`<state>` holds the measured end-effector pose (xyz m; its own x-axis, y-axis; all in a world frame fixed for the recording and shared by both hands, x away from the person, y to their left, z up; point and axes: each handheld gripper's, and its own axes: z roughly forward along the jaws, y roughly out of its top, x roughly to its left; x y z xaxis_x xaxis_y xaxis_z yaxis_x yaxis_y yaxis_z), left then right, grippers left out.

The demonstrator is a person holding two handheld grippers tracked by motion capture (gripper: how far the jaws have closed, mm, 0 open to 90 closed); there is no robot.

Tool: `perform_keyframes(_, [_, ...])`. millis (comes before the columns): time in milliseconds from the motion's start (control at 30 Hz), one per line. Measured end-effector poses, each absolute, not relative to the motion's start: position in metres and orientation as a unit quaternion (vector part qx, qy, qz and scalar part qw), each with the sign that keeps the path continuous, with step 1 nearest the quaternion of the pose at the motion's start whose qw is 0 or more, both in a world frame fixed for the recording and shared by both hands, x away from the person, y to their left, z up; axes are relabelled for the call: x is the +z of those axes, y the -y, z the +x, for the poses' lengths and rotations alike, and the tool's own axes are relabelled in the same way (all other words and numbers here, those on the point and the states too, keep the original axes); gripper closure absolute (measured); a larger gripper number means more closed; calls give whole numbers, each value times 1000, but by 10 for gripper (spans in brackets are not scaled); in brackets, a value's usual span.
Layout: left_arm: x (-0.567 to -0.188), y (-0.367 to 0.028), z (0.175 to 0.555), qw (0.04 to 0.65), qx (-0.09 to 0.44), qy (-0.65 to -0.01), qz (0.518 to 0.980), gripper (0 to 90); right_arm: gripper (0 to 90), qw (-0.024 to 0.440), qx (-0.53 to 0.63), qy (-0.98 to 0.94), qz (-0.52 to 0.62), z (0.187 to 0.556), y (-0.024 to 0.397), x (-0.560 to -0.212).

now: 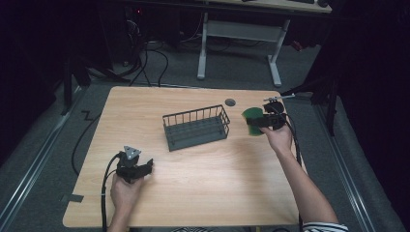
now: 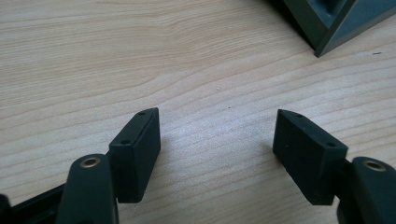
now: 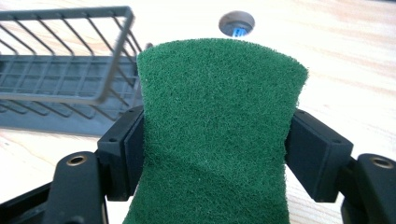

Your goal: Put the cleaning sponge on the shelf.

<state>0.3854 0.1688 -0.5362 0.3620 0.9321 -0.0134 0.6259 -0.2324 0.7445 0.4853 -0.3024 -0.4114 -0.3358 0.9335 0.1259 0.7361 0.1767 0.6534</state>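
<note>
green scouring pad (image 3: pixel 219 135) pinched between right gripper (image 3: pixel 217 140) jaws

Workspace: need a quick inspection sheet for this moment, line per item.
Surface: wooden table, bare wood around the left gripper; round grommet hole near the far edge.
Job's things: green scouring pad, pinched at its sides; dark wire basket mid-table, nothing seen inside it.
Clutter: nothing seen.
Grippers: right gripper shut on the pad, to the right of the basket; left gripper open, jaws wide apart with bare wood between them.
Cables: one trails from each gripper toward the near edge; more lie on the floor beyond the table.
Surroundings: dark room, grey floor, white-legged desk behind.
</note>
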Motion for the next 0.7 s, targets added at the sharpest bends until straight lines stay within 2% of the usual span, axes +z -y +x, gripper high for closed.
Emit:
perform_keyframes(200, [-536,-169,385,340,225,-518,752,325,283,168,333,-761,530,482,288,-399])
perform_keyframes(700, [-536,-169,385,340,226,-518,752,325,284,157,344,-782,495,494,245,-380])
